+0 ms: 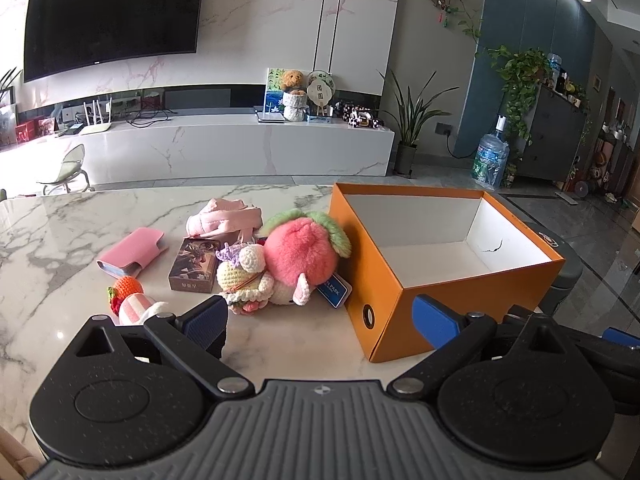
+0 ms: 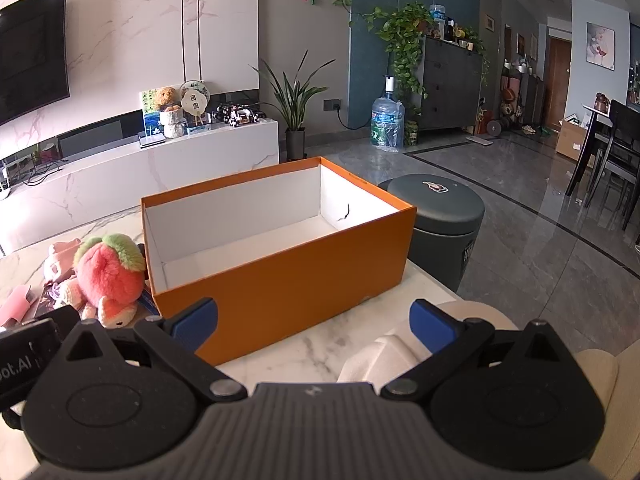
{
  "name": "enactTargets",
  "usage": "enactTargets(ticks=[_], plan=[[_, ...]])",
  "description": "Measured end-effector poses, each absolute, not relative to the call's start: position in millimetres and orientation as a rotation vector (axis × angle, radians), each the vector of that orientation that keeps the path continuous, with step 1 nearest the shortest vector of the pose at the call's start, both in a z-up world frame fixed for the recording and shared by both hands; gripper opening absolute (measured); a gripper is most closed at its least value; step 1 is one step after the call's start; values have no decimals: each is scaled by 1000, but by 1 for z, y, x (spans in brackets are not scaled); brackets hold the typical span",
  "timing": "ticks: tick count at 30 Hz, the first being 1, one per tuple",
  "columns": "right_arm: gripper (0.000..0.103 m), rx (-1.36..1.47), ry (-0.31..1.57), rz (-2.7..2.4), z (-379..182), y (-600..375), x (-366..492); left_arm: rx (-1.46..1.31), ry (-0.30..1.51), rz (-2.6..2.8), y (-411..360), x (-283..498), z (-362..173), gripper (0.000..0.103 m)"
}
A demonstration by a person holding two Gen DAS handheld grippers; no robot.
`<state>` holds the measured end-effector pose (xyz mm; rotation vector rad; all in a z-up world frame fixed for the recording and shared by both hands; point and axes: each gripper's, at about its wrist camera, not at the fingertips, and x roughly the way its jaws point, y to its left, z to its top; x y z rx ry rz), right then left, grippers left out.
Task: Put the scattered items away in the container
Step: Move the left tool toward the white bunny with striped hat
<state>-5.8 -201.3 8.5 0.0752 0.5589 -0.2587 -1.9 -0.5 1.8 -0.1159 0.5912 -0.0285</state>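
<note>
An empty orange box (image 1: 394, 292) (image 2: 304, 276) with a white inside stands on the marble table (image 1: 52, 220). Left of it lies a heap: a pink plush peach (image 1: 304, 246) (image 2: 108, 270), a cream crochet doll (image 1: 246, 274), a brown card box (image 1: 192, 266), a pink case (image 1: 132, 252) (image 2: 14, 304), a pink cloth pouch (image 1: 224, 218), an orange-topped crochet toy (image 1: 130, 296) and a blue card (image 1: 334, 290). My left gripper (image 1: 324, 320) hovers open in front of the heap and the box corner. My right gripper (image 2: 314, 320) is open before the box's long side.
A dark round bin (image 2: 440, 216) stands just past the table's right end. A cream cushioned seat (image 2: 400, 352) sits under my right gripper. The left gripper's body (image 2: 28, 352) shows at the right view's left edge. Bare marble (image 1: 48, 320) lies left of the heap.
</note>
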Motion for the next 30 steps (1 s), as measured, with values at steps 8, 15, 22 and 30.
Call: enactTargets(ticks=[8,15,22,30], plan=[[103,73,549,-254,9,-197,-6,-97,579,-7,-1,-6,6,103],[103,65,535,-256,4,-199,-9,-96,597,5,0,-7,2,103],[103,59,516,-258,6,-199,-17,-113,603,6,2,-8,2,103],[103,49,510,-258,6,-195,-19,-108,589,21,3,-13,3,103]])
